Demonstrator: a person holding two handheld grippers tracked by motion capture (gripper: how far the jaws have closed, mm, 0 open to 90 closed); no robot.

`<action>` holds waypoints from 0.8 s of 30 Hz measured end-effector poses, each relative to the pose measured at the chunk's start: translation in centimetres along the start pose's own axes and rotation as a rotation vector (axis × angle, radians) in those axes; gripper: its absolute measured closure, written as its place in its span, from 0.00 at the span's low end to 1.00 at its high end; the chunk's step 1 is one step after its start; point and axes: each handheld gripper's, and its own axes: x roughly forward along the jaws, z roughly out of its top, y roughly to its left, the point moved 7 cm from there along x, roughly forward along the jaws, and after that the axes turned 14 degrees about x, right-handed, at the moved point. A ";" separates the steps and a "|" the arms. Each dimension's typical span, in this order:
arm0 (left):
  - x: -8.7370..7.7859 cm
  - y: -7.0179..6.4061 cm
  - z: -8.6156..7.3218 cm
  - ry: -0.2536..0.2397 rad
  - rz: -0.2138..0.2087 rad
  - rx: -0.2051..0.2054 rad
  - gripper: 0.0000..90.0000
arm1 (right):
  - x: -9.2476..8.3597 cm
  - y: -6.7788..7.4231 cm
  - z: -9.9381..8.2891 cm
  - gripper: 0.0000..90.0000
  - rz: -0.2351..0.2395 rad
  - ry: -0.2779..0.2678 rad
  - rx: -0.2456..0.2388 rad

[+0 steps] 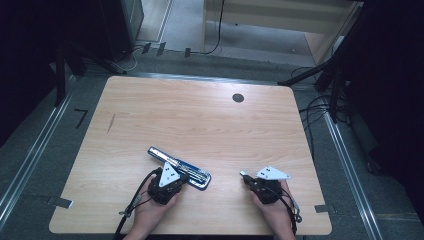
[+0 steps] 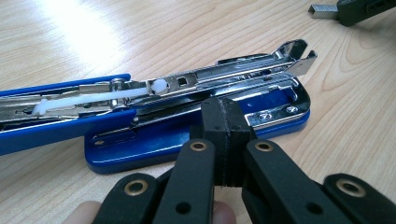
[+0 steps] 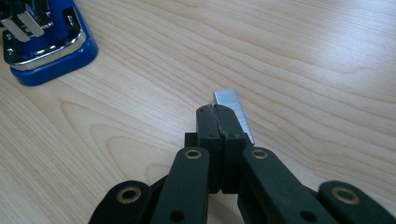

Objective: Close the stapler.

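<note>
On the wooden table (image 1: 200, 120) a blue stapler (image 1: 180, 168) lies near the front edge, left of centre, swung open so its chrome staple channel faces up; its blue base rests flat on the wood. The left gripper (image 1: 172, 181) sits just at the stapler's near side, its jaws clenched together with the tips against the metal rail of the base (image 2: 261, 100), whether pinching it I cannot tell. Well to the right, apart from the stapler, the right gripper (image 1: 246, 176) is clenched on a strip of staples (image 3: 232, 108), a silver bar that juts past the jaw tips, just above the wood.
</note>
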 end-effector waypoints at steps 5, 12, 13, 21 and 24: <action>0.0 0.0 0.0 0.000 0.000 0.000 1.00 | -0.2 -0.6 0.0 1.00 0.003 -0.005 0.007; 0.0 0.0 0.0 0.000 0.000 0.000 1.00 | -0.6 -0.9 0.2 1.00 0.017 -0.018 -0.009; 0.0 0.0 0.0 0.000 0.001 0.001 1.00 | -0.9 -1.0 0.5 1.00 0.024 -0.026 -0.019; 0.0 0.0 0.0 0.000 0.001 0.001 1.00 | -1.6 -1.8 1.3 0.86 0.042 -0.023 -0.034; 0.0 0.0 0.0 0.000 0.001 0.001 1.00 | -1.6 -2.2 1.4 0.82 0.051 -0.004 -0.039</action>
